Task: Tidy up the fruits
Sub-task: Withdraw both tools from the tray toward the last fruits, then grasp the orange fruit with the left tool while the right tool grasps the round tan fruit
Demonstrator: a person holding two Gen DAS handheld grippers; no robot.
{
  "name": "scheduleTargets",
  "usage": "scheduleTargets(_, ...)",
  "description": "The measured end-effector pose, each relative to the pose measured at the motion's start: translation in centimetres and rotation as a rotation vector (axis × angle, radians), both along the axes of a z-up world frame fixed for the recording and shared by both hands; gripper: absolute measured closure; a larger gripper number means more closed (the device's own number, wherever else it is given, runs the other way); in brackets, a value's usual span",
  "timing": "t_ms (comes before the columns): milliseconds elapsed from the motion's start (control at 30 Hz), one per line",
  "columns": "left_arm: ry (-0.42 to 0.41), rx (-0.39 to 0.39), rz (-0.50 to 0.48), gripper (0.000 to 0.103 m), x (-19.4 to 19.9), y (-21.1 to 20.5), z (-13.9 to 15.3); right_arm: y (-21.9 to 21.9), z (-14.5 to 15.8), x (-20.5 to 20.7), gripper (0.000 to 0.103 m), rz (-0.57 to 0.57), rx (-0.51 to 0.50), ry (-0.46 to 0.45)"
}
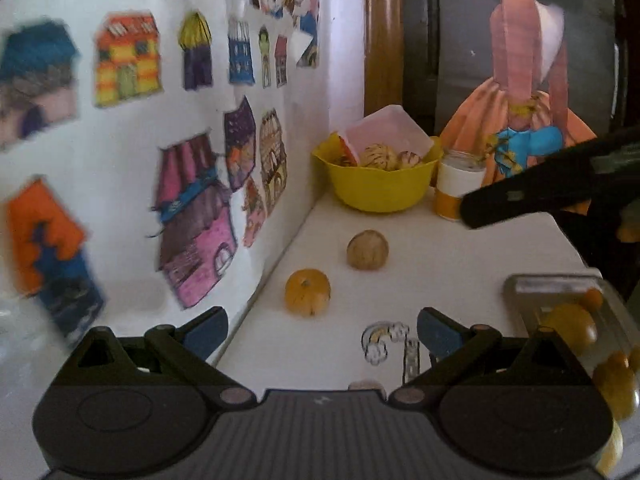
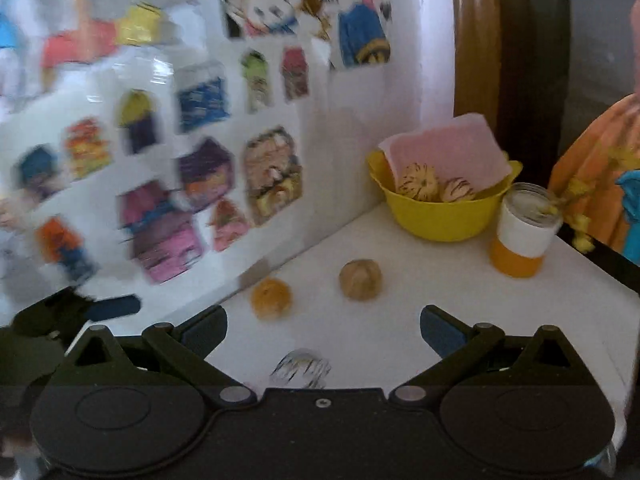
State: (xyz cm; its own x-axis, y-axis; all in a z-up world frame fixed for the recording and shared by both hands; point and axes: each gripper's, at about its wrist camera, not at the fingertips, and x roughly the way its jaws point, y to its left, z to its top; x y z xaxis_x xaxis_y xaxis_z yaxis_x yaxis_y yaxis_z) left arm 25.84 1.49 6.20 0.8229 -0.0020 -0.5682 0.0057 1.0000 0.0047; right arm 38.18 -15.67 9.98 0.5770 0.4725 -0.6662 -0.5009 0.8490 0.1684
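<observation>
Risking: my left gripper [image 1: 322,330] and right gripper [image 2: 323,328], jaws apart, empty.
Ahead: orange fruit [image 1: 307,291] could roll if nudged.

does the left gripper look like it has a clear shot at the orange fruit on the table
Probably yes. The left gripper is open and empty, and the orange fruit lies just ahead of its fingertips on bare table. The tan fruit sits apart, farther back, and the wall is close on the left.

Dim, soft indoor light; wall drawings [image 2: 160,184] motion-blurred, worse in right view; fisheye bends edges, dark corners; faint shadows on tabletop [image 1: 440,256].
</observation>
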Motion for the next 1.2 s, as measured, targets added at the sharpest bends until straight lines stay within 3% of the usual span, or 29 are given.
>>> scheduleTargets(200, 0.017, 0.022, -0.015, 0.000, 4.9, -0.1, -2.7, 0.0, -6.4, 8.7, 0.001, -0.025, 0.041, 0.129)
scheduleTargets(433, 0.061, 0.068, -0.023, 0.000, 8.9, -0.6, -5.0, 0.7, -10.3, 12.8, 0.004, -0.063, 0.092, 0.201)
scheduleTargets(700, 0.060, 0.126, -0.016, 0.001, 10.7, -1.2, -6.7, 3.2, -12.5, 14.4, 0.018, -0.056, 0.073, 0.219)
scheduleTargets(800, 0.056, 0.109, -0.016, 0.002, 10.9, -1.1, -7.1, 3.8, -12.7, 14.7, 0.022, -0.053, 0.071, 0.224)
scheduleTargets(1067, 0.092, 0.067, -0.014, 0.019, 11.3, -0.5, -8.0, 4.8, -13.1, 14.7, 0.024, -0.032, 0.052, 0.214)
scheduleTargets(1200, 0.108, 0.051, -0.004, 0.026, 11.8, -0.3, -8.2, 4.9, -13.4, 14.4, 0.032, -0.033, 0.038, 0.197)
